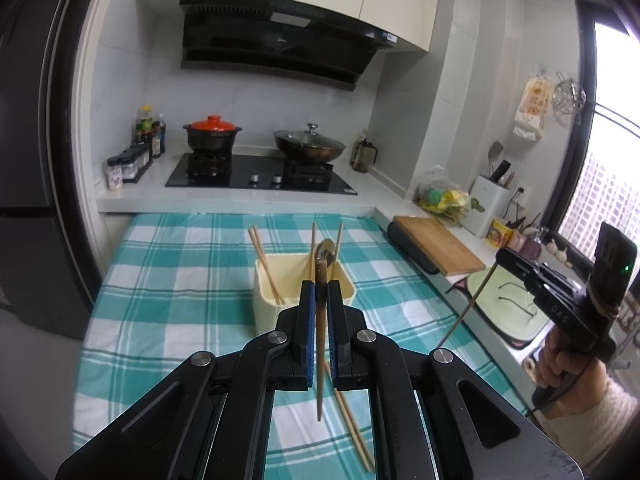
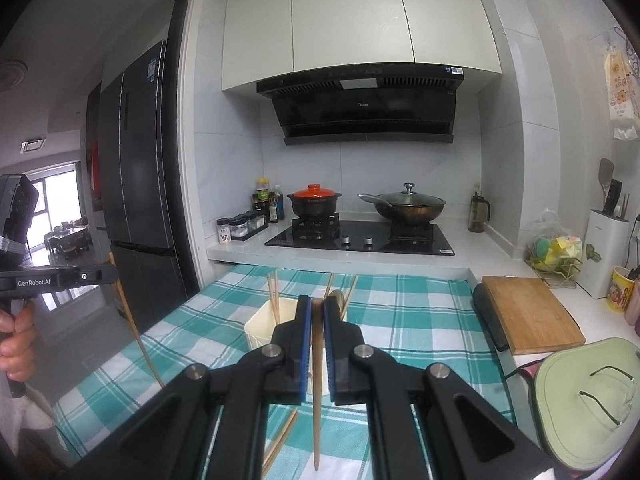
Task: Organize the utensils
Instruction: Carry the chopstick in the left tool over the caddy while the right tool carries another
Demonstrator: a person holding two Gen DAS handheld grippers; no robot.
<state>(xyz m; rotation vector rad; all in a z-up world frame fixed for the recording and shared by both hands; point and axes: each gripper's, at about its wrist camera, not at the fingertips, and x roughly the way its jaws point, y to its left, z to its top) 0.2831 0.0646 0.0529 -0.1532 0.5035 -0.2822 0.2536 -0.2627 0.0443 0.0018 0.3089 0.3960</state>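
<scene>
My left gripper [image 1: 320, 286] is shut on a brown chopstick [image 1: 319, 360] that hangs thick end up above the checked cloth. Just behind it stands a cream utensil holder [image 1: 266, 300] with several chopsticks and a spoon [image 1: 326, 251] in it. My right gripper [image 2: 317, 302] is shut on a lighter chopstick [image 2: 317, 400], also hanging upright in front of the holder [image 2: 260, 330]. Each gripper shows in the other's view: the right gripper [image 1: 500, 258] at the right, the left gripper [image 2: 112, 274] at the left, each with its stick slanting down. A loose pair of chopsticks [image 1: 354, 432] lies on the cloth.
The teal checked cloth [image 1: 180, 280] covers the table. Behind it is a stove [image 1: 260, 178] with a red-lidded pot and a wok. To the right lie a wooden cutting board [image 2: 528, 314] and a green mat [image 2: 588, 400]. A fridge [image 2: 136, 160] stands on the left.
</scene>
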